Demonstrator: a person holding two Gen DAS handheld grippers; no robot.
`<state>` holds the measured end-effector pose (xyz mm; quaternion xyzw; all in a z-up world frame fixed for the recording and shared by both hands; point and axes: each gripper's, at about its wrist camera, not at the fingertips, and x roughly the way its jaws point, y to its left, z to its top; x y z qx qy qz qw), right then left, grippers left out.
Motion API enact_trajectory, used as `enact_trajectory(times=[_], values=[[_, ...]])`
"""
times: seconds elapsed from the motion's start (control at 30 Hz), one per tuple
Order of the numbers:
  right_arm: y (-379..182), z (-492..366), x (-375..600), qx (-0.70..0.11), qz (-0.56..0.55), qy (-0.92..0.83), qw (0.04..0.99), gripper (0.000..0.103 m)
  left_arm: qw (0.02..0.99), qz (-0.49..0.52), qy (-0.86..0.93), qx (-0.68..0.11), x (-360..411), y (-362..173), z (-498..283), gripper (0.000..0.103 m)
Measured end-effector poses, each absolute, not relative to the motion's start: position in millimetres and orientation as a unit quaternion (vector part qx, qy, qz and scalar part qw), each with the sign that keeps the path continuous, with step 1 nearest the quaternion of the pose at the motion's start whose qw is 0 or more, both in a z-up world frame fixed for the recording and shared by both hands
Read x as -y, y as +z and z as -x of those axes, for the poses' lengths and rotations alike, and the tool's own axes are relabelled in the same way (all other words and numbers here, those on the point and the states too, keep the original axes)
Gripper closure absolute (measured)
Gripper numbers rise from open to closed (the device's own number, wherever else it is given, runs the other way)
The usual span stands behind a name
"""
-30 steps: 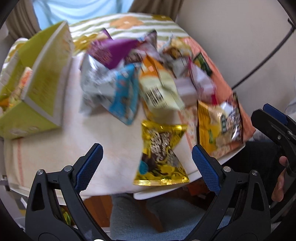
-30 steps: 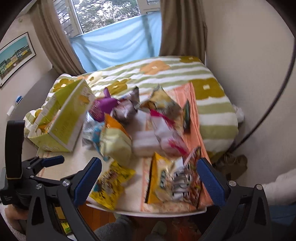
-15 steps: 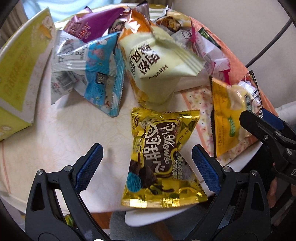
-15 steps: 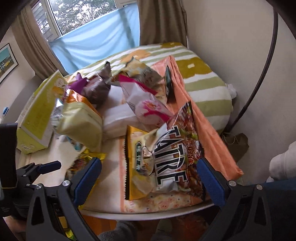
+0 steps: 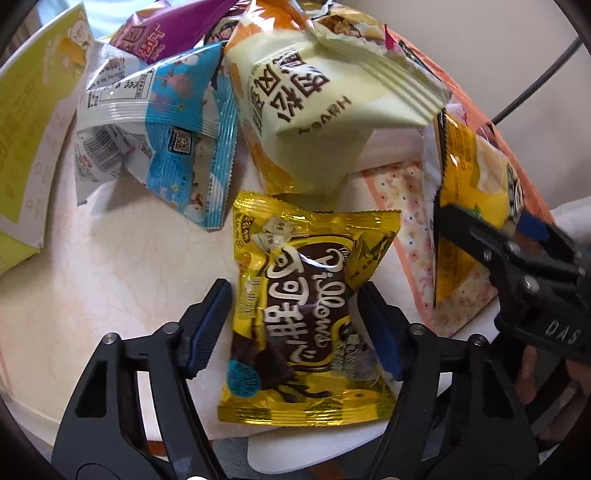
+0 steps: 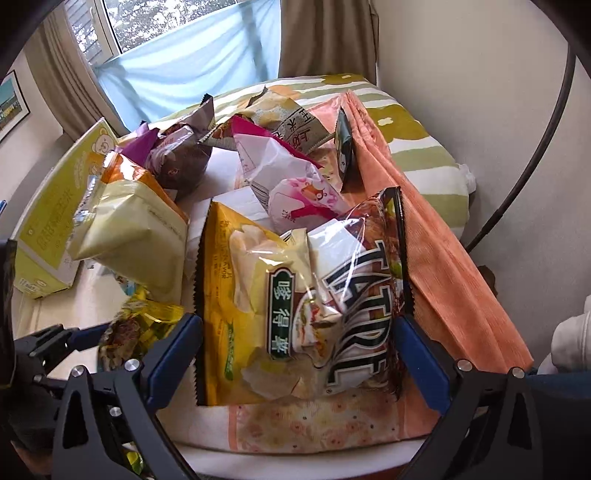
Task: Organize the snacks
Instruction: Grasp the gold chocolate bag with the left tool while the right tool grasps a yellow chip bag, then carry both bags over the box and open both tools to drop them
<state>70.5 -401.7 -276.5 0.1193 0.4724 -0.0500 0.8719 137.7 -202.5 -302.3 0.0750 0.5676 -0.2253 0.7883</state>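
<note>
While the gold chocolate-pillow snack bag point(image 5: 306, 314) lies flat near the front edge of the white round table point(image 5: 110, 266), the left gripper point(image 5: 295, 317) straddles it, jaws closing, blue pads at both sides of the bag; the right pad looks to touch the foil, the left pad sits just beside the edge, so no firm squeeze is visible. Just behind the gold bag a pale cream puffed bag point(image 5: 325, 110) leans over it, and a blue-and-white snack packet point(image 5: 173, 147) lies to the left with a purple packet point(image 5: 166, 29) behind. A yellow-green cardboard box point(image 5: 22, 147) stands at the far left of the table.

On the right, a yellow potato chip bag point(image 6: 251, 295) overlaps a dark bag with big white lettering point(image 6: 362, 295); both rest on a patterned placemat point(image 6: 314, 424) at the table's front. The right gripper point(image 6: 295, 358) brackets this pair, jaws wide, pads just outside the bag edges, not pressing. Behind sit a pink-and-white bag point(image 6: 291, 184), a brown bag point(image 6: 184, 162) and more packets in a heap. An orange cloth point(image 6: 443, 258) hangs at the right side, with a green-striped bed cover point(image 6: 417, 147) beyond. Blue curtain point(image 6: 192, 70) covers the window.
</note>
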Motion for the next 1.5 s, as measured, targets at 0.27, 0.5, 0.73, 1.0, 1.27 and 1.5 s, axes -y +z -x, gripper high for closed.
enact_trajectory(times=[0.27, 0.5, 0.73, 1.0, 1.27, 1.5], values=[[-280.8, -92.5, 398.1, -0.473, -0.101, -0.044, 0.874, 0.000, 0.789, -0.085, -0.229, -0.564, 193.5, -302.1, -136.4, 0.051], [-284.3, -99.9, 389.7, -0.471, -0.062, -0.040, 0.879, 0.001, 0.791, -0.079, -0.220, -0.566, 180.3, -295.1, -136.3, 0.052], [-280.9, -86.7, 380.7, -0.454, -0.022, -0.047, 0.890, 0.032, 0.795, -0.074, -0.215, -0.562, 175.9, -282.0, -129.9, 0.052], [-263.9, -76.3, 385.2, -0.438, -0.033, -0.039, 0.898, 0.036, 0.803, -0.070, -0.209, -0.554, 172.7, -271.4, -126.2, 0.052], [-221.4, -66.8, 380.2, -0.413, -0.033, -0.020, 0.910, 0.036, 0.826, -0.060, -0.191, -0.527, 157.0, -225.8, -116.0, 0.052], [-174.1, -73.6, 370.7, -0.386, -0.024, 0.018, 0.922, 0.036, 0.862, -0.039, -0.160, -0.479, 131.8, -166.4, -112.0, 0.052]])
